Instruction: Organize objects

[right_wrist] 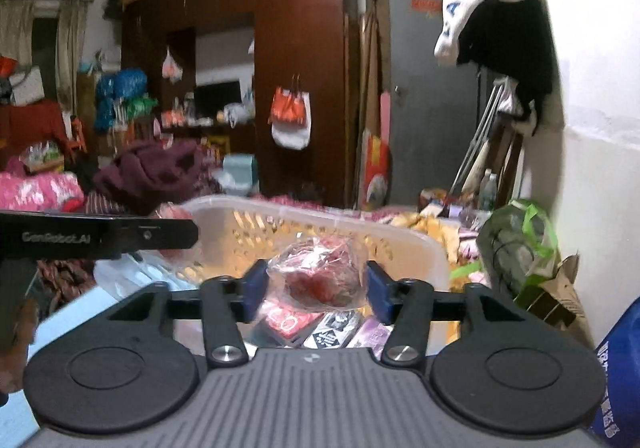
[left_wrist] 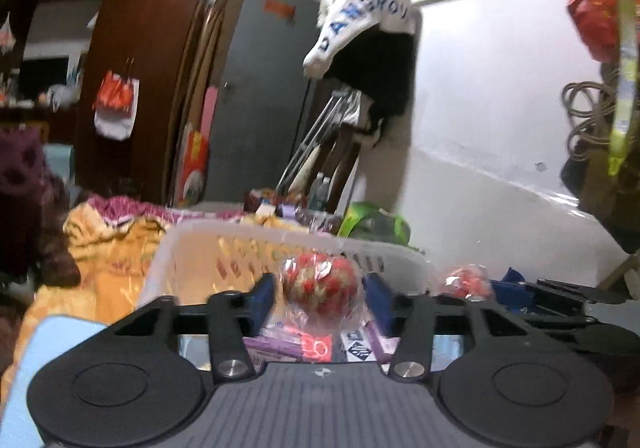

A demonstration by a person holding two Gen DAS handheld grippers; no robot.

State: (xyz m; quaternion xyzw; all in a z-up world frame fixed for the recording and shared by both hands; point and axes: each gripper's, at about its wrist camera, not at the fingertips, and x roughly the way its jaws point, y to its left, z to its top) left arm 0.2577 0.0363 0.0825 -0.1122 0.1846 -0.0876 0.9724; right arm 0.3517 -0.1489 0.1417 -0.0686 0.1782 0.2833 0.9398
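the left gripper [left_wrist: 320, 298] holds a red ball wrapped in clear plastic [left_wrist: 320, 284] between its two blue pads [left_wrist: 262, 302], which press on the wrap at 9 and 3 o'clock of the ball. the right gripper [right_wrist: 316, 286] does the same with a second wrapped red ball [right_wrist: 318, 276]; here the crinkled film fills the whole gap between the pads, so this gripper pinches mostly the wrap. in the left view, the second ball and the other gripper show at 3 o'clock, just beside.

both balls hang above the white plastic basket [left_wrist: 224, 236], near its close edge. the basket stands on a bed with orange and pink blankets [left_wrist: 100, 248]. down in the basket lie flat small packs, purple, red and black-white [left_wrist: 316, 348].

my judgement on handling: the balls look light and somewhat soft, maybe a sweet or a toy, i cannot tell which. the film is smooth and slippery, and it slides over the ball, so a hold on loose film alone can slip. it is better to take the ball across its widest middle, with the pads flat on both sides, and not to squeeze hard, because the content can deform. the loose film at the top is not a good place to grip.

for the task, it seems the balls should go into the basket; they are not yet released.
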